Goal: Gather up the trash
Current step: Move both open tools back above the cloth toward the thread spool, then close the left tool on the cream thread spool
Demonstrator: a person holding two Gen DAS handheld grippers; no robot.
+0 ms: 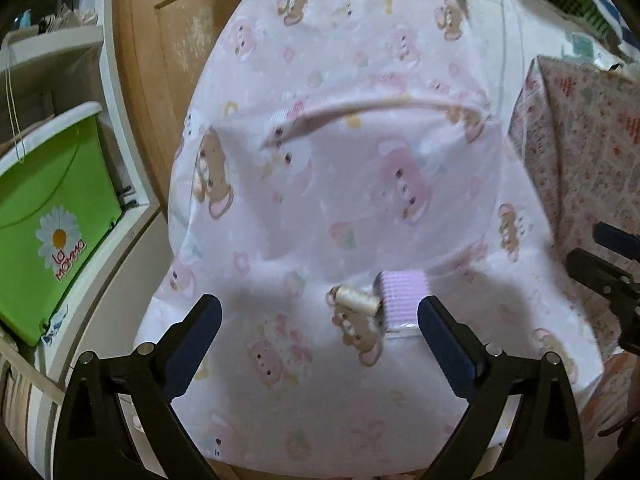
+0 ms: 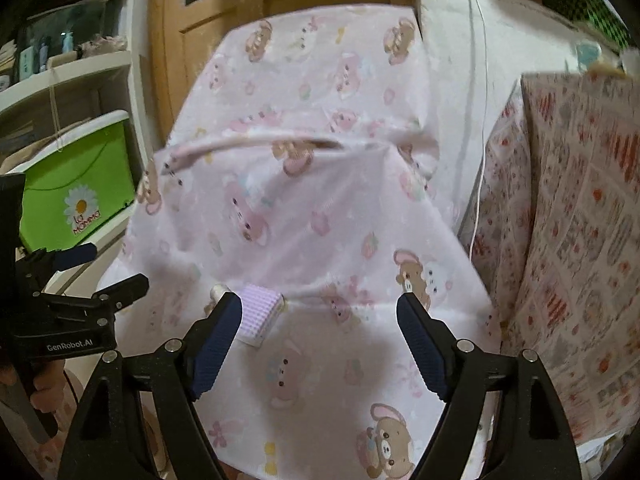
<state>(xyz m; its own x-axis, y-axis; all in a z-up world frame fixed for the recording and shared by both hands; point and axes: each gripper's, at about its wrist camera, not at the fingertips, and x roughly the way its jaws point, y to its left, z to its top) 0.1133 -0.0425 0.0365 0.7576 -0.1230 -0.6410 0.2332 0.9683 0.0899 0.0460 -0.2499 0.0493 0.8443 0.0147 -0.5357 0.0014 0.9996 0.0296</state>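
A: Start with the small things on the sheet. What are they, and where?

B: A cream thread spool [image 1: 357, 299] lies on its side on the pink bear-print sheet [image 1: 320, 200], and touching its right end is a lilac ribbed block [image 1: 402, 298] standing on a white edge. Both sit near the front of the sheet, just below a fold.

A: And against the left gripper's fingers?

B: The left gripper [image 1: 320, 318] is spread wide and grasps nothing. The spool and block lie beyond its tips, toward the right finger: the block is just beside that dark blue pad [image 1: 444, 336], and I cannot tell whether they touch. The left pad [image 1: 196, 336] is well apart from both.

A: From the right wrist camera?

B: The lilac ribbed block [image 2: 262, 314] shows just beside the left finger of the right gripper [image 2: 320, 316], partly behind its pad [image 2: 218, 340]. Only the end of the thread spool [image 2: 218, 291] peeks out above that fingertip. The right gripper is also released, with bare pink bear-print sheet [image 2: 320, 220] between its pads; the other pad [image 2: 420, 340] is well apart from the block.

A: Surroundings?

B: The left gripper [image 2: 92, 272] appears at the left edge of the right view, in a person's hand [image 2: 36, 392]. A green box with a daisy [image 1: 52, 216] stands on white shelves to the left, a wooden door [image 1: 180, 40] behind the sheet, and a red-patterned cloth [image 2: 580, 240] hangs to the right.
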